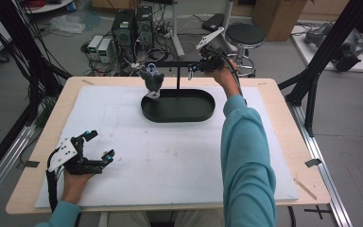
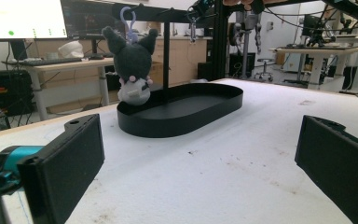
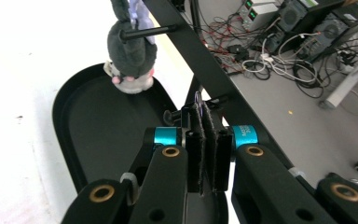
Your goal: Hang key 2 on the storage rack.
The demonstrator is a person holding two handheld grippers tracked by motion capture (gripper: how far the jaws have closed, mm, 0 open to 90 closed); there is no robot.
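A dark grey plush charm (image 1: 152, 80) (image 2: 133, 65) (image 3: 130, 51) hangs by a pale purple loop from the left end of a black T-shaped stand (image 1: 177, 78) (image 2: 166, 60). The stand rises from a black oval tray (image 1: 179, 118) (image 2: 182, 123) (image 3: 63, 116). My right gripper (image 1: 194, 67) (image 3: 208, 116) is at the right end of the stand's bar (image 3: 200, 51), shut, with a thin ring (image 3: 197, 99) showing at the top of its pads. My left gripper (image 1: 101, 144) (image 2: 200, 158) rests at the front left of the table, open, with nothing between its jaws.
A white mat (image 1: 170, 161) covers the wooden table (image 1: 283, 123). Behind the table stand computers with tangled cables (image 1: 132, 26) and a black stool (image 1: 245, 34). Black frame struts (image 1: 312, 80) rise at the right edge.
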